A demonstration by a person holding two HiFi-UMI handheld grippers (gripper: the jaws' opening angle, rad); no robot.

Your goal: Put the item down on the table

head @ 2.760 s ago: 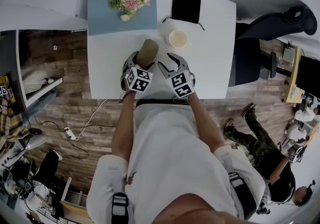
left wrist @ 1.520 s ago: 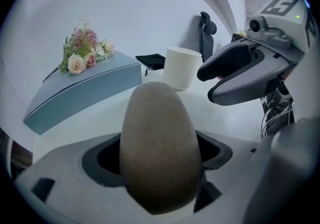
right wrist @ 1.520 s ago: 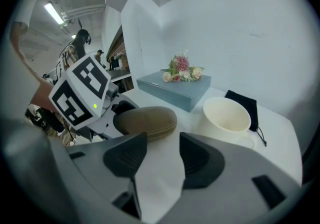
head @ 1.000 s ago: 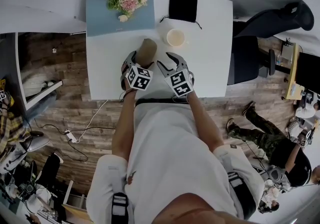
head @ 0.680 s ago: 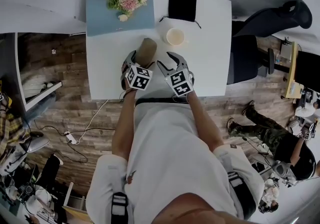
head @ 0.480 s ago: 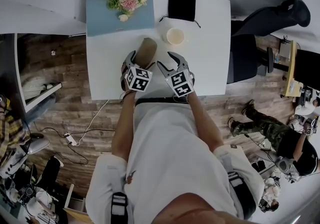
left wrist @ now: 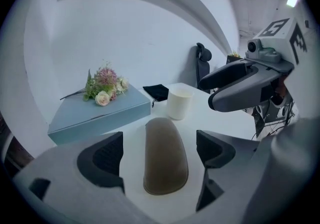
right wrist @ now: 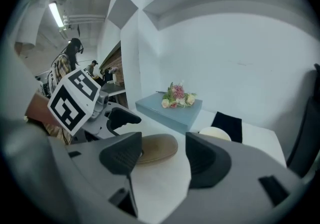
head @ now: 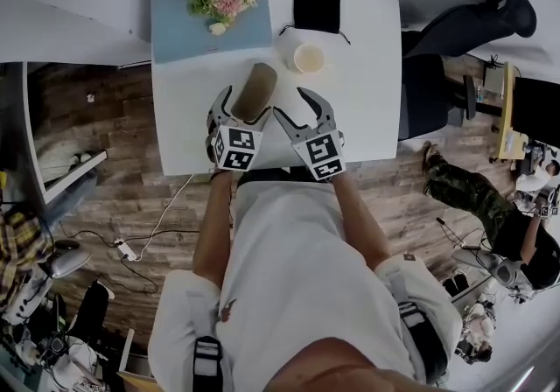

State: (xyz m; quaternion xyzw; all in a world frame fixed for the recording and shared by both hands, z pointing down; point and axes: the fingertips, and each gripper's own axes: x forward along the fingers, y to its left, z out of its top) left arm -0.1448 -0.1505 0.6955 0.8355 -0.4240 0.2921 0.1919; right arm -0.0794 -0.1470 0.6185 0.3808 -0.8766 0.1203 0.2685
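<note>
White table [head: 367,75] bears the brown pouch [head: 254,91]. Your left gripper [left wrist: 160,152] hangs released, jaws clear of it. Your right gripper [right wrist: 159,154] has just been opening, empty.

In the right gripper view the right gripper [right wrist: 162,140], its jaws just opened further with only bare table [right wrist: 163,188] between them, covers a lot: 1 jaw hides the left end of the brown pouch [right wrist: 157,150], the other hides all but the top rim of the white cup [right wrist: 215,131]. The people [right wrist: 70,60] far behind are too small and blurred to make out. In the left gripper view the cup hides a corner of the black pouch [left wrist: 157,90], and the right gripper hides the table's right edge and the lower part of the chair [left wrist: 201,63]. In the head view both hands are hidden under the grippers, and the person's torso [head: 289,268] covers part of the table's near edge
</note>
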